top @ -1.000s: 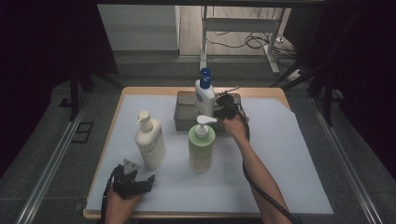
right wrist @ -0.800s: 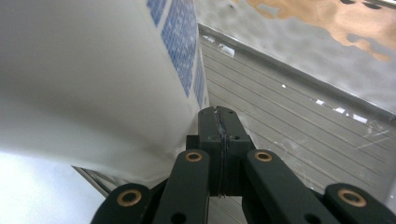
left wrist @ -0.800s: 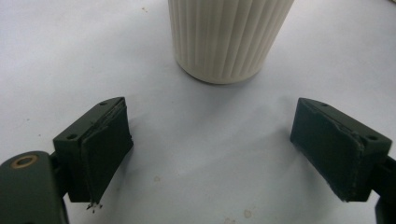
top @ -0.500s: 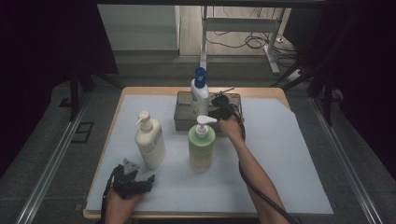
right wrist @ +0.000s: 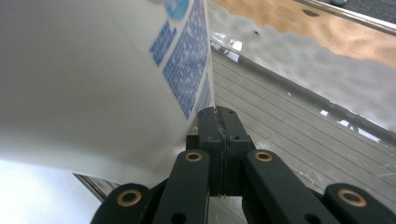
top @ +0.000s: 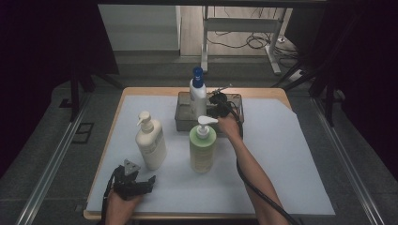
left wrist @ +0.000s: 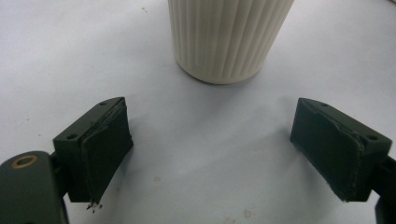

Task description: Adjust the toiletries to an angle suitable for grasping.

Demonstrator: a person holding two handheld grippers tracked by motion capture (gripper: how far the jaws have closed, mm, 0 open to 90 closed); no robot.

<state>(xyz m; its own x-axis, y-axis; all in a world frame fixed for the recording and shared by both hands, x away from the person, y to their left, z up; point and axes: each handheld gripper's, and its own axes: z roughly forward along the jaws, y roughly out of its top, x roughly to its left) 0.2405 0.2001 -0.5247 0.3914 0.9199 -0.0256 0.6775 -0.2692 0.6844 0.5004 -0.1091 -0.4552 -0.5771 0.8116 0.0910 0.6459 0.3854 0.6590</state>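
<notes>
right gripper [right wrist: 219, 116] pressed closed beside white blue-capped bottle [top: 197, 96] in grey metal tray [top: 239, 101]; left gripper [left wrist: 210, 154] spread wide near cream ribbed pump bottle [top: 150, 143].

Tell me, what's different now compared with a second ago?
The blue-capped white bottle has shifted leftward and farther back in the grey tray, with the right gripper beside it, jaws pressed together. The left gripper, the cream pump bottle and the green pump bottle stayed put.

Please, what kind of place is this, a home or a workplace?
Probably a lab or recording workspace, not a home: a table under white sheeting, dark curtains around, loose cables on the floor, and a hand-held tool beside pump bottles.
</notes>
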